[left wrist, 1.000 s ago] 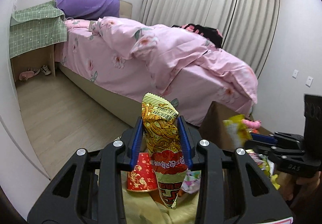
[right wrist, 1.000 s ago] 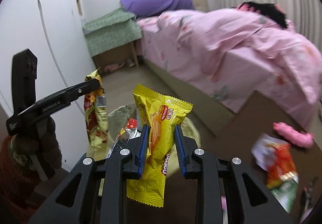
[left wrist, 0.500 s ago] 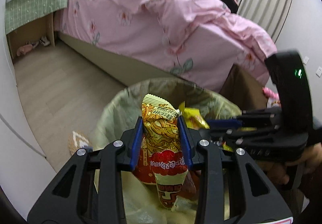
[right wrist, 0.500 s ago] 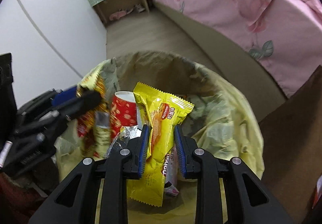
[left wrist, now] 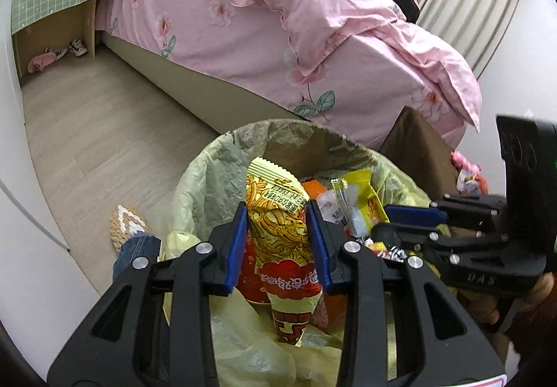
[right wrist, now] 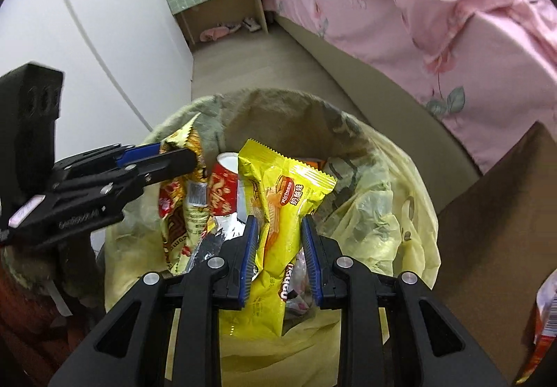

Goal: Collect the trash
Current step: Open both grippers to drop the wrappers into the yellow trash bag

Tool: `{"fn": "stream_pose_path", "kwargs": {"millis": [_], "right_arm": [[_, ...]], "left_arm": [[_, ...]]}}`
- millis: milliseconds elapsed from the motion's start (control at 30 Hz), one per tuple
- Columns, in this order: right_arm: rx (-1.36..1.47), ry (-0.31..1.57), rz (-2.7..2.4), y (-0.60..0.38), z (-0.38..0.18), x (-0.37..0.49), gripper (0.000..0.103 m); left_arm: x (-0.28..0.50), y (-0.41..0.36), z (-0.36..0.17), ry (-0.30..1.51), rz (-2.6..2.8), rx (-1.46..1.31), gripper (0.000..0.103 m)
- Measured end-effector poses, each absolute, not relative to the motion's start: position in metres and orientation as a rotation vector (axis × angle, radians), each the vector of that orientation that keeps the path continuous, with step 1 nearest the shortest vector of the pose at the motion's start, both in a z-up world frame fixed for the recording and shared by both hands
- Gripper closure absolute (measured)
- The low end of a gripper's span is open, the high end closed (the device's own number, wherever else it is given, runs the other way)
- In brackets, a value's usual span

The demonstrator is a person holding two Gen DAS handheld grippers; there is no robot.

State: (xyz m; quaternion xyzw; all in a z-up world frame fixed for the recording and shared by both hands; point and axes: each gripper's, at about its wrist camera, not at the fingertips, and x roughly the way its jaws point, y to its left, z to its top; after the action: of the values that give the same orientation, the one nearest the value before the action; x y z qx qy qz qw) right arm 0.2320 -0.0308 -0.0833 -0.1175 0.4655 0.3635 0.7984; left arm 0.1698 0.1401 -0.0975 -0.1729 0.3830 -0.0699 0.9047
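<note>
The red-and-yellow noodle snack packet (left wrist: 278,234) is pinched between the blue pads of the left hand-held gripper (left wrist: 277,241), and the yellow wafer wrapper (right wrist: 278,213) is clamped likewise in the right hand-held gripper (right wrist: 279,247); both hang over the open mouth of the lined trash bin (right wrist: 365,140), which already holds a red paper cup (right wrist: 222,188) and other wrappers. To finish well, each should probably be lowered slightly inside the yellow bag's (left wrist: 216,185) rim before the jaws part, one after the other, so neither wrapper catches on the bag or flutters onto the wooden floor (left wrist: 87,143) beside the bed (left wrist: 278,39).
</note>
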Motion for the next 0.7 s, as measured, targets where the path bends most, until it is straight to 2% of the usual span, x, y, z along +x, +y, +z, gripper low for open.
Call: {"fn": "stream_pose_path", "kwargs": {"millis": [67,133,233,300,467,700], "right_arm": [[-0.239,0.969,0.783,-0.034,-0.078,0.228,0.077],[-0.216,0.97,0.794,-0.037,-0.075,0.227,0.063],[-0.198,0.961,0.79,-0.044,-0.069,0.222,0.056],[-0.207,0.945,0.768,-0.048,-0.064,0.216,0.051],[-0.157,0.867,0.728,-0.076,-0.04,0.197,0.048],[-0.069,0.744,0.601,-0.146,-0.006,0.151,0.043]], "left_arm": [[0.17,0.143,-0.093,0.783,-0.143,-0.374,0.068],[0.169,0.146,-0.088,0.77,-0.133,-0.387,0.056],[0.167,0.15,-0.077,0.741,-0.12,-0.391,0.047],[0.165,0.153,-0.069,0.72,-0.106,-0.396,0.045],[0.153,0.153,-0.035,0.644,-0.059,-0.38,0.042],[0.135,0.109,0.002,0.589,-0.132,-0.297,0.04]]}}
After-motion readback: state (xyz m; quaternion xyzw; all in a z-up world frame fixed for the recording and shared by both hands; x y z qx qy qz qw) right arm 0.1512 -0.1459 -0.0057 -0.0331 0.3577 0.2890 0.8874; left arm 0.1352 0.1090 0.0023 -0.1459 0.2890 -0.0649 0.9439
